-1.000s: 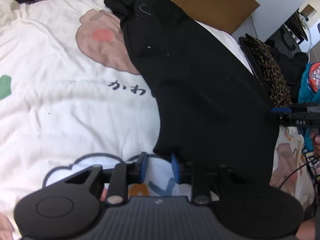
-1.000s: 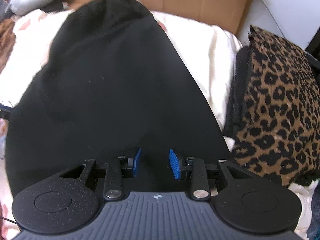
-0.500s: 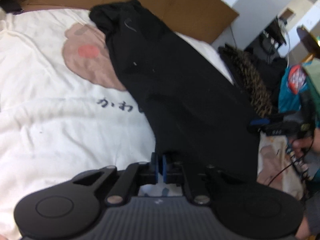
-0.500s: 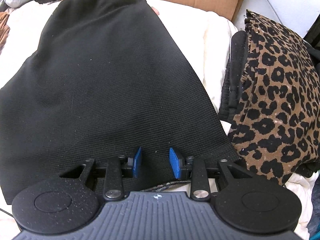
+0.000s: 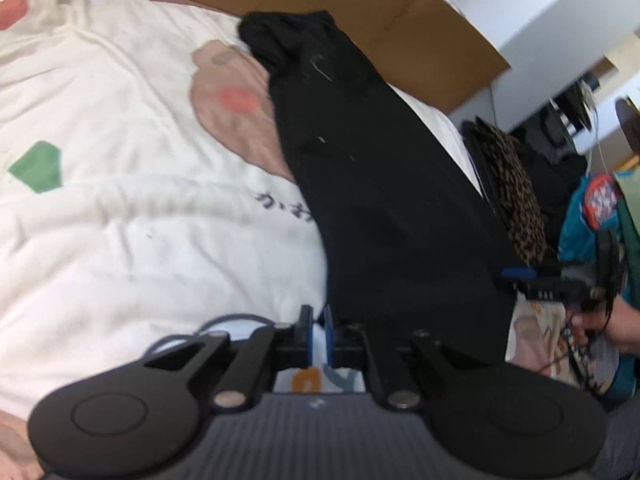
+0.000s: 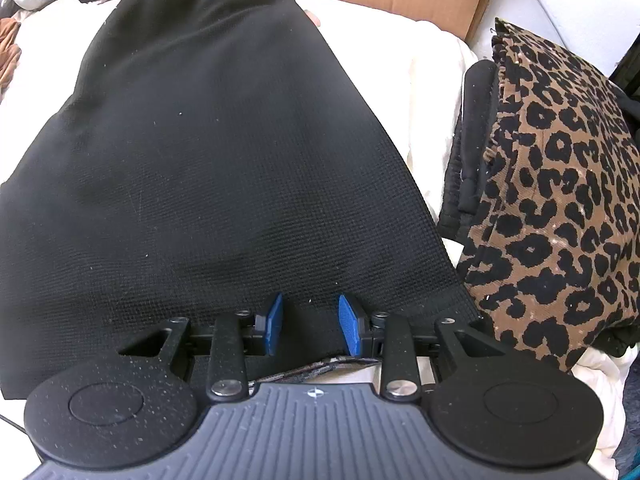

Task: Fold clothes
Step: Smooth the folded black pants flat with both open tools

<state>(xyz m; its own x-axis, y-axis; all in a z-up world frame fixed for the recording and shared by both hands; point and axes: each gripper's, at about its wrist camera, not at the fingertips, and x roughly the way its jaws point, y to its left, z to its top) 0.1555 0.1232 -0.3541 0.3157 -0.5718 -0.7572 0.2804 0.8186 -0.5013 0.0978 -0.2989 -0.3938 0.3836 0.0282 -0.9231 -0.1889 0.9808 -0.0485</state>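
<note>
Japanese letters on white blanket [image 5: 120, 240] (partly hidden), swoosh on black garment [image 5: 380, 200]

bright daylight, left view motion-blurred, right sharp, fisheye-bent edges

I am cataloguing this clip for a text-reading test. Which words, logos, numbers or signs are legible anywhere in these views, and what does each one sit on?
"かわ": dark, partly hidden Japanese characters printed on the cream cartoon-print bedsheet; the second is blurred.
White swoosh logo, no words, on the long black garment.
Orange and blue letters on the sheet behind the left tool: too hidden to read.
Round orange patch on the teal fabric: too blurred.
Right wrist view: no text.
</note>
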